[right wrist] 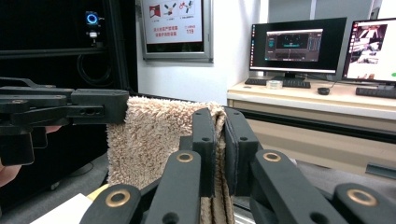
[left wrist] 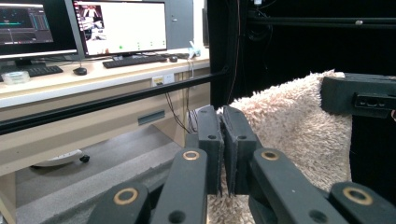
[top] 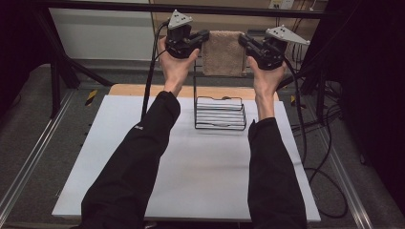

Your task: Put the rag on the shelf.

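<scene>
The beige towel (top: 223, 53) hangs in the air above the far edge of the bench (top: 191, 171), stretched between the two tools. The left hand-held gripper (top: 204, 36) is clamped on its left top corner and the right hand-held gripper (top: 243, 40) on its right top corner; in each gripper view the black jaws stand nearly together with the fluffy pile pinched between them. Below and slightly nearer to the person sits a black wire rack (top: 220, 113) with an upright frame rising behind it.

The step in hand looks like draping the towel over the rack's top bar (the bar itself is mostly hidden behind the cloth). To do it well, keep both corners level and the top edge taut, carry the towel squarely over the bar, and lower both hands together. Release only once the cloth hangs evenly on both sides, or it may slide off.
</scene>
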### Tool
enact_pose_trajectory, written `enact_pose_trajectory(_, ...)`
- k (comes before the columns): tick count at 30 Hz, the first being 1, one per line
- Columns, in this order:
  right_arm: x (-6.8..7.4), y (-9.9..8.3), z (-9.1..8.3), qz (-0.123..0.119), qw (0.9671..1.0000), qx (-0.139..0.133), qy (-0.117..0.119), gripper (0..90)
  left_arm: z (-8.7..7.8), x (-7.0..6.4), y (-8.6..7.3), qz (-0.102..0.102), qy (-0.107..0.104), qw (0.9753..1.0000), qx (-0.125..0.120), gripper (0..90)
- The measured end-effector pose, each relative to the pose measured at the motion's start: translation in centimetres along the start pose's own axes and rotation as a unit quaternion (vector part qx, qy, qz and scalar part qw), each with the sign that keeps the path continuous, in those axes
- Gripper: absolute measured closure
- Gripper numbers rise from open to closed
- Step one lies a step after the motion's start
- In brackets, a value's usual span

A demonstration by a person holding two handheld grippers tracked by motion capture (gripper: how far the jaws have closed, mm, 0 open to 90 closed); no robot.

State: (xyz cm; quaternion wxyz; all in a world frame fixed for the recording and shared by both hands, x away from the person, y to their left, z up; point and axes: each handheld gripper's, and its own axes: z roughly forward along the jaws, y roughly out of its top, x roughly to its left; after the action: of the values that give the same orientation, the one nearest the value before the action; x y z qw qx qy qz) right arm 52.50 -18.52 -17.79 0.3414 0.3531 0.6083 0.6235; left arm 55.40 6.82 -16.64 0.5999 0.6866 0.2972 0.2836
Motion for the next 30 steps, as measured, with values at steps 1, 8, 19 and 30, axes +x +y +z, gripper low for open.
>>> enact_pose_trajectory(1,-0.1,-0.1,0.1,0.004,1.0,0.001,0.001,84.4,0.0,0.0,-0.1,0.002,0.0,1.0,0.002,86.4)
enact_pose_trajectory(8,-0.3,-1.2,0.2,0.003,0.9999,0.011,0.006,84.4,0.0,0.1,-1.1,0.002,-0.009,0.9999,0.009,86.4)
enact_pose_trajectory(19,-0.3,-3.4,-0.9,0.011,0.9994,0.031,0.011,84.1,-0.7,-0.9,-3.3,0.013,-0.028,0.9992,0.024,86.3)
enact_pose_trajectory(30,-0.6,-5.0,-2.5,0.02,0.9991,0.035,0.016,83.8,-1.5,-2.3,-4.2,0.022,-0.051,0.9981,0.028,86.3)
